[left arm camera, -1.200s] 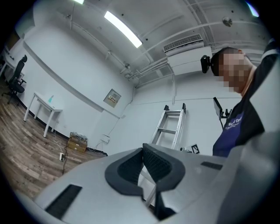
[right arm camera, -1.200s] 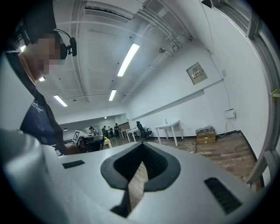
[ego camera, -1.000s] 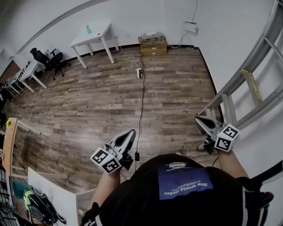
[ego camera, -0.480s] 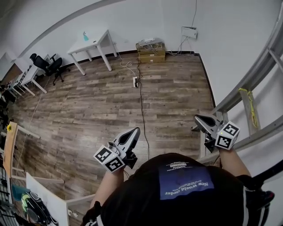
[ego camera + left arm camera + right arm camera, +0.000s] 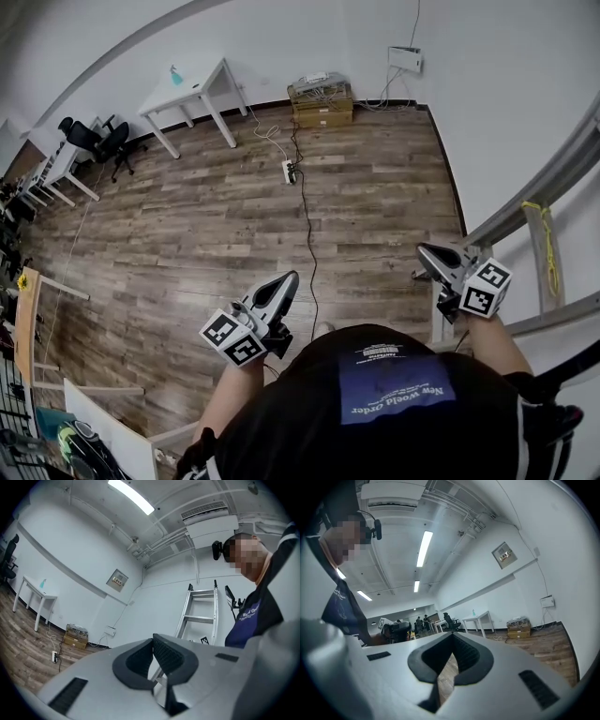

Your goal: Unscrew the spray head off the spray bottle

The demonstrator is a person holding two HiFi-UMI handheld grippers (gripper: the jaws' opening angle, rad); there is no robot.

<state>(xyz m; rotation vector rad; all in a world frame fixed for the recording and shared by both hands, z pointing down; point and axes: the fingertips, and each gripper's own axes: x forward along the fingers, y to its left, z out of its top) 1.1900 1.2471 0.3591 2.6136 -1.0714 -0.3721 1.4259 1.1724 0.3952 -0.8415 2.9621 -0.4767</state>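
The spray bottle (image 5: 175,75) is standing far across the room on the white table (image 5: 202,82). It is looking like light, probably slick plastic, best held by the body while the collar under the head is turned. The left gripper (image 5: 284,279) and right gripper (image 5: 424,251) are hovering by the person's chest, jaws pressed together on nothing.

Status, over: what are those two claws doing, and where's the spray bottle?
Left gripper, right gripper shut, empty. Spray bottle on far white table. Floor cable between.
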